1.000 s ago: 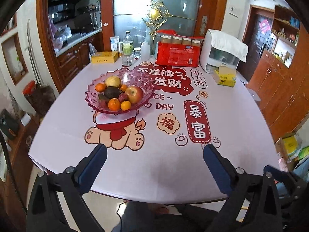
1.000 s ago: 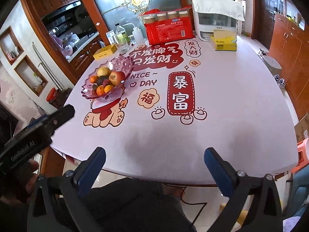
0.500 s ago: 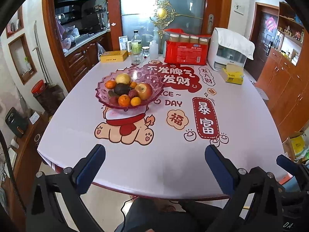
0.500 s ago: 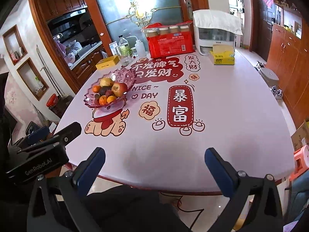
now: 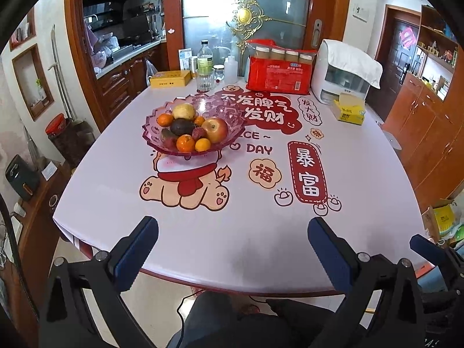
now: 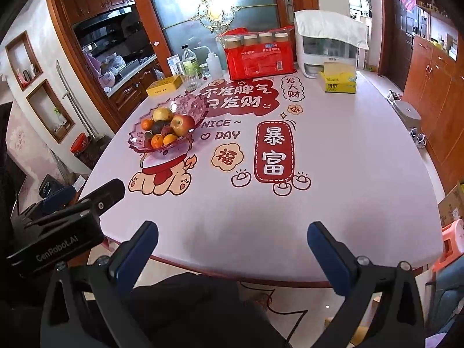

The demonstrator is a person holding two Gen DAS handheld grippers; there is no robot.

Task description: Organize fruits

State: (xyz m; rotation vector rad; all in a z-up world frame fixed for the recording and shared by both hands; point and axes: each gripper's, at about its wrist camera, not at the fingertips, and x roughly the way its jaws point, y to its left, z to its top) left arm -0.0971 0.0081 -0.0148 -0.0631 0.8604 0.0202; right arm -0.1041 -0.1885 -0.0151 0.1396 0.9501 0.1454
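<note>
From the left wrist, my left gripper (image 5: 233, 239) hangs wide open and empty at the table's near edge, well short of the fruit bowl (image 5: 156, 142). From the right wrist, my right gripper (image 6: 233, 240) also gapes empty; the apple (image 6: 182, 124) looks firm but smooth, so I'd clasp its widest part.

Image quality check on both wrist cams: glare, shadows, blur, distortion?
Left wrist: backlit glass door blows out; soft shadow on the table near the open left gripper; fruit bowl sharp.
Right wrist: same door glare, heavy barrel bend at the edges, black corner vignette; right gripper open, in focus.
</note>
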